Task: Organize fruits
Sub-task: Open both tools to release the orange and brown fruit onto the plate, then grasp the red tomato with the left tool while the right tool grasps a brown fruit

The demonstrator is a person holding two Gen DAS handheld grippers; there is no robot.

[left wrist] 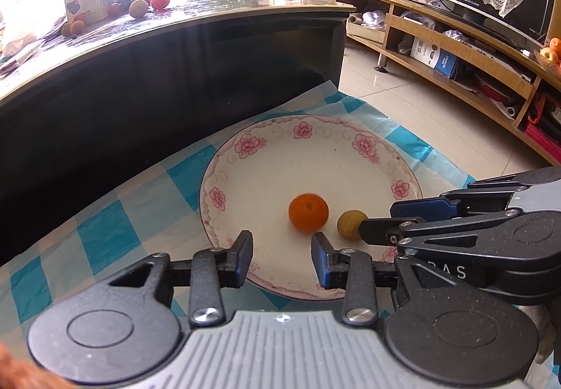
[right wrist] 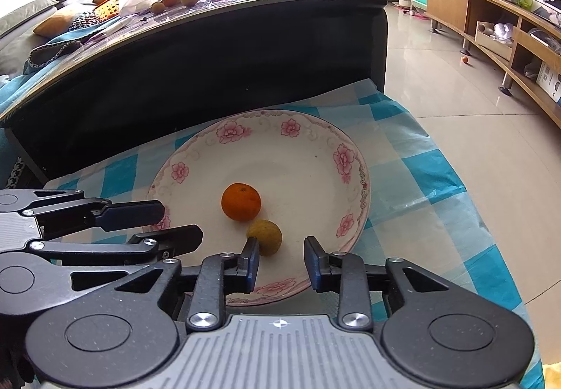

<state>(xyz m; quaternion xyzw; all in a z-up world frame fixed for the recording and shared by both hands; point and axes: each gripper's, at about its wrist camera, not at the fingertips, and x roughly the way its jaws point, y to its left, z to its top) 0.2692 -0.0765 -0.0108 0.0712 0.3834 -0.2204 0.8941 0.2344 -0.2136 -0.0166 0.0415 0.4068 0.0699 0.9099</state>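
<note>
Fruit sits on the plate point(left wrist: 245, 157): orange point(left wrist: 308, 212) and longan point(right wrist: 265, 236). My left gripper point(left wrist: 282, 257) and right gripper point(right wrist: 281, 263) hang released, empty. Next, I'd fetch another fruit.

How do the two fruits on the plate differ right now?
The orange fruit is bright orange and larger; the yellow-brown fruit is dull and smaller. The orange fruit sits nearer the plate's middle; the yellow-brown fruit lies closer to the near rim, by the right gripper. Both are round and rest loose on the plate.
</note>
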